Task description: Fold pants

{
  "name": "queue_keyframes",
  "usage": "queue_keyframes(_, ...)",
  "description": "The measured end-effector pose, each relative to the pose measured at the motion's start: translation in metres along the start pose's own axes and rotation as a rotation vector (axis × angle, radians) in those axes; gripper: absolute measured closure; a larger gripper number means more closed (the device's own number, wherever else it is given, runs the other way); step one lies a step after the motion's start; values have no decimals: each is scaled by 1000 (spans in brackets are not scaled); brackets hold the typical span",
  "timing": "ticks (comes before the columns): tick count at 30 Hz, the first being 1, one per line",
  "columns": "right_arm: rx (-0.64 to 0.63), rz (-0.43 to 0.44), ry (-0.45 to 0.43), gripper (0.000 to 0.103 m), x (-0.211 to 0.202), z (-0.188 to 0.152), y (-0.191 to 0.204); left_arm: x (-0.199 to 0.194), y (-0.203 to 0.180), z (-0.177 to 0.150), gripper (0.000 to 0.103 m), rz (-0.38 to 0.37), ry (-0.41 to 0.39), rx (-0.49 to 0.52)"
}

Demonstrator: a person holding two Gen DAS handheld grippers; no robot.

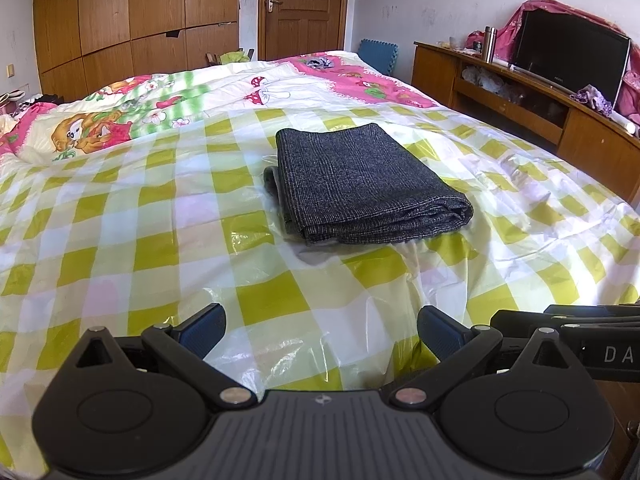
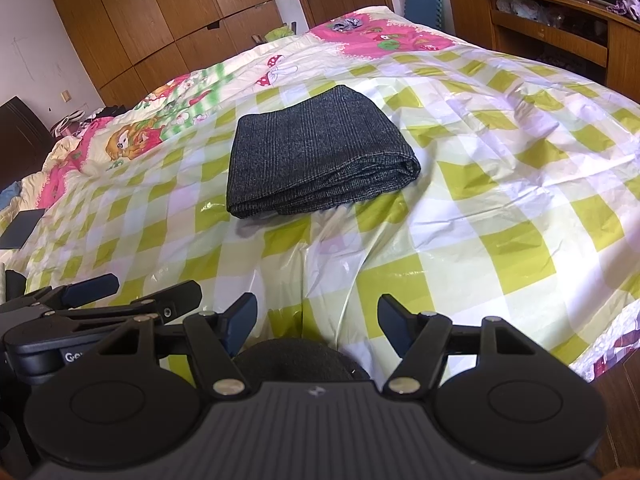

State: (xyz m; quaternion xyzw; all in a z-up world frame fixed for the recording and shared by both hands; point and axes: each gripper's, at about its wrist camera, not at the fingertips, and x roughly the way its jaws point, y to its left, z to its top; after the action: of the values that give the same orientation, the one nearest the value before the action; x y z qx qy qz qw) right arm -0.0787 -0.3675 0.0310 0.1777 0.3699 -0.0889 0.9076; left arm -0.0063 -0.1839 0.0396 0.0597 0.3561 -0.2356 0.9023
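The dark grey pants lie folded into a compact thick rectangle on the green-and-white checked plastic sheet that covers the bed. They also show in the right wrist view. My left gripper is open and empty, held low near the bed's front edge, well short of the pants. My right gripper is open and empty too, just right of the left one, which appears at the left of the right wrist view.
A cartoon-print quilt lies bunched at the far left of the bed. A wooden TV cabinet with a TV stands to the right. Wardrobes and a door are behind. A dark flat item lies at the bed's left edge.
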Motion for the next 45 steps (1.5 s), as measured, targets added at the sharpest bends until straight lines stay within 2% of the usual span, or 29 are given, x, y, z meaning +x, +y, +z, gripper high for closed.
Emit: queue_keyframes(45,0,-1,4,35,0,0,-1,-1,-4,0,0,-5,4,4)
